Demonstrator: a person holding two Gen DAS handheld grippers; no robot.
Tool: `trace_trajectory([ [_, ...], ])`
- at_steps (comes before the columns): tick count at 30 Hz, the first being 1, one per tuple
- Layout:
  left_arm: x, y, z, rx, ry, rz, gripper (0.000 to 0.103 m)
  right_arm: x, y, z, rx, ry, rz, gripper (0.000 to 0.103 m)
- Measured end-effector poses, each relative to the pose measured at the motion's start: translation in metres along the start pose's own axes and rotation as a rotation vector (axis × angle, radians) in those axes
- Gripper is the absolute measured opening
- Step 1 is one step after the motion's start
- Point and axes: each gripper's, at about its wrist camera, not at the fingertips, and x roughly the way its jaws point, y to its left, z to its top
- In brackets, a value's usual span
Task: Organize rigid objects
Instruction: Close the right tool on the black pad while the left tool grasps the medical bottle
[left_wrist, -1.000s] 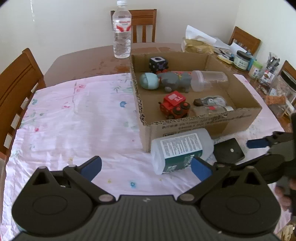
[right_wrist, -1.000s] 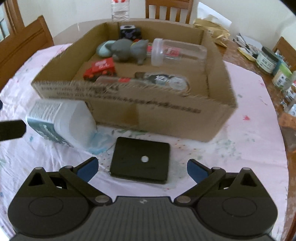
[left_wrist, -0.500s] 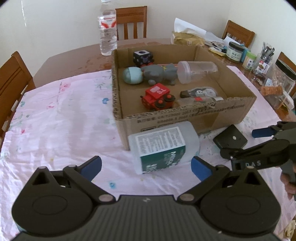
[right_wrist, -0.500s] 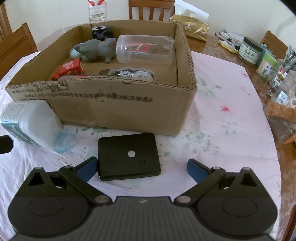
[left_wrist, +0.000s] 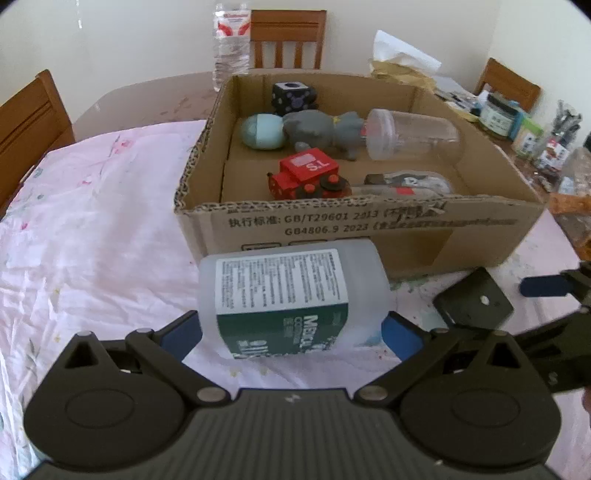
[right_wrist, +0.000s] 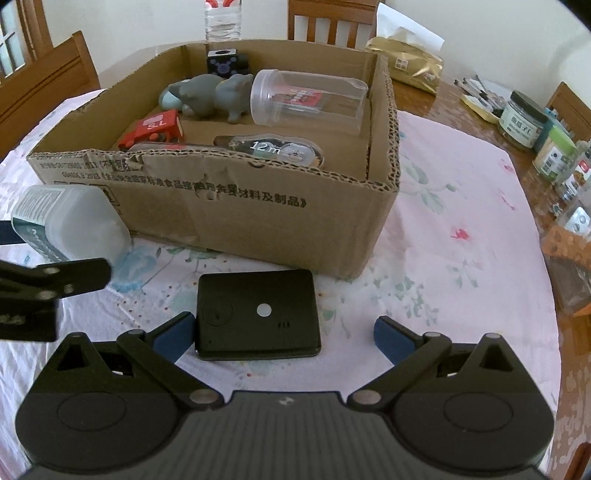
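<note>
cardboard box (left_wrist: 369, 225) is the anchor: translucent bottle (left_wrist: 291, 295) lies against its front wall, left gripper (left_wrist: 291, 332) spread wide around it. black device (right_wrist: 256, 314) lies just in front too, between the right gripper (right_wrist: 284, 336) fingers, spread wide.

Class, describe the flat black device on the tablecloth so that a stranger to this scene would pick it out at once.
Find the open cardboard box on the pink floral tablecloth. Just in front of its printed wall lies the flat black device, between the right gripper's open jaws. Unlike the translucent green-labelled bottle beside it, it is thin, square and black, with one white dot.
</note>
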Motion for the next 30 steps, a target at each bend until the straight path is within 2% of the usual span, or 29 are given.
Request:
trace_trajectory([
  [3, 0.003, -0.005, 0.000, 0.018, -0.022, 0.063, 0.102, -0.002, 0.001, -0.003, -0.004, -0.009, 0.002, 0.103],
  [6, 0.002, -0.004, -0.001, 0.008, -0.033, 0.048, 0.102, -0.002, 0.001, -0.004, -0.003, -0.017, 0.002, 0.103],
  [11, 0.003, -0.004, -0.003, -0.014, -0.044, 0.065, 0.098, -0.003, 0.002, -0.007, 0.008, -0.035, -0.006, 0.103],
  [15, 0.000, -0.006, -0.004, -0.016, -0.050, 0.041, 0.082, -0.004, 0.004, -0.007, 0.012, -0.038, -0.009, 0.103],
  [21, -0.004, -0.001, -0.004, -0.017, -0.041, 0.034, 0.083, -0.002, 0.010, -0.004, -0.021, -0.039, 0.014, 0.103],
  [30, -0.014, 0.032, -0.005, 0.032, -0.014, 0.025, 0.082, -0.002, 0.031, -0.001, -0.089, -0.030, 0.065, 0.103],
])
